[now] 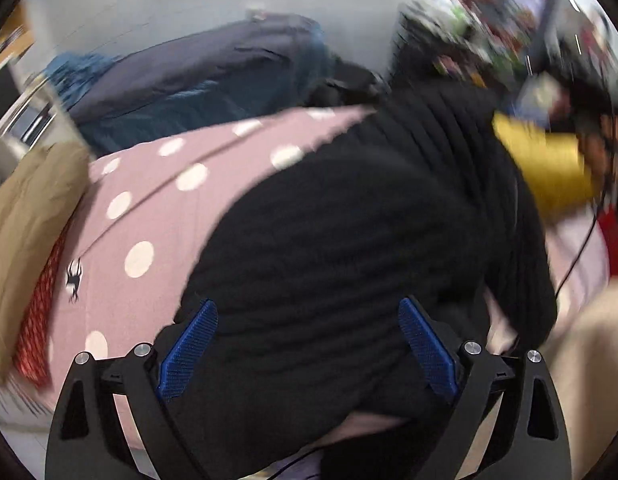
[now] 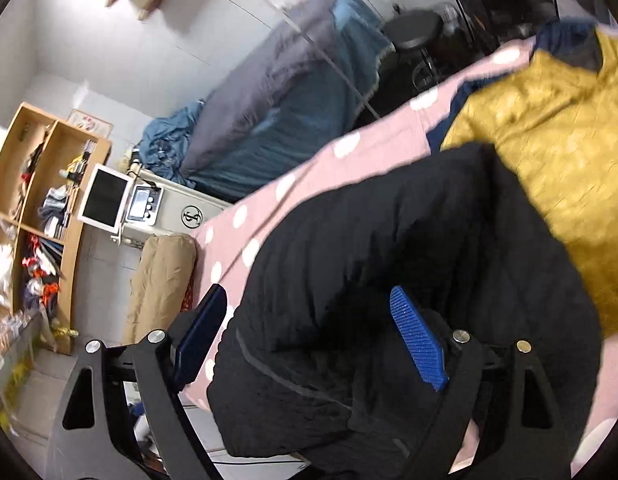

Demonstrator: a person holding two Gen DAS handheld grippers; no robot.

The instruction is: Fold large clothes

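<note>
A black quilted garment (image 1: pixel 349 220) lies bunched on a pink sheet with white dots (image 1: pixel 157 200). My left gripper (image 1: pixel 309 348) is open, its blue pads (image 1: pixel 189 352) spread wide just above the black cloth. In the right wrist view the same black garment (image 2: pixel 389 260) fills the middle. My right gripper (image 2: pixel 309 344) is open over it, with the cloth lying between the blue pads (image 2: pixel 419 340) and not pinched. A mustard yellow garment (image 2: pixel 549 140) lies beside the black one; it also shows in the left wrist view (image 1: pixel 545 168).
A tan pillow (image 2: pixel 161 280) lies at the sheet's (image 2: pixel 349 148) edge. A second bed with blue and grey bedding (image 2: pixel 277 112) stands behind. A wooden shelf (image 2: pixel 37 200), a white screen (image 2: pixel 103 196), a black stool (image 2: pixel 413 32) and a thin black cable (image 1: pixel 577 256) are around.
</note>
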